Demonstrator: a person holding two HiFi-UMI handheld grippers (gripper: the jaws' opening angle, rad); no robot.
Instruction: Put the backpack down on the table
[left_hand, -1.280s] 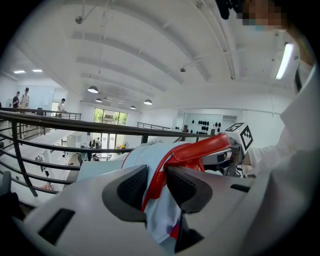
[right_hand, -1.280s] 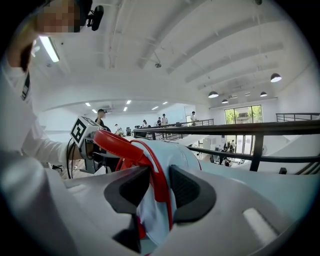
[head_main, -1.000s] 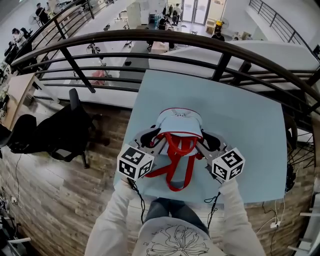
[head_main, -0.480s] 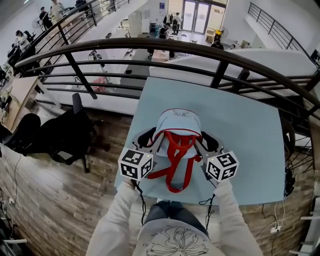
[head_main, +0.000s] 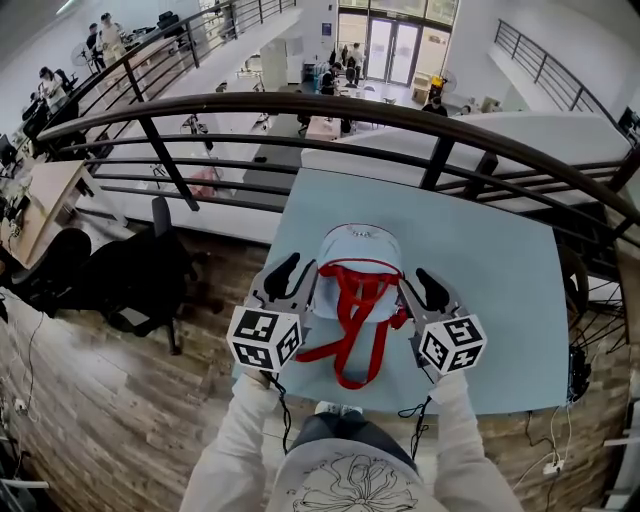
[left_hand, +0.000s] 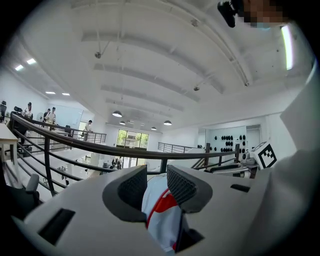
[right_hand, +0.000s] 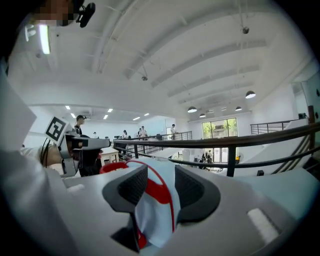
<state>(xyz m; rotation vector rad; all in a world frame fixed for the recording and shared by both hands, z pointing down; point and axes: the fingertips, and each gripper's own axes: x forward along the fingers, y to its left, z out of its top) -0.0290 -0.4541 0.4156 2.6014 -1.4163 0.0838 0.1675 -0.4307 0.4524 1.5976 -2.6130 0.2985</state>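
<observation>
Both grippers open. Left gripper (head_main: 293, 271) and right gripper (head_main: 420, 286) flank backpack (head_main: 352, 262) on table (head_main: 500, 260). Jaws apart, fabric visible through gaps, not pinched.

You have no words or numbers to read here. The left cube (head_main: 265, 338) and right cube (head_main: 452, 343) carry only black-and-white square marker patterns, with no letters. A small mark near the far top of the backpack (head_main: 357, 262) is too small to make out.
</observation>
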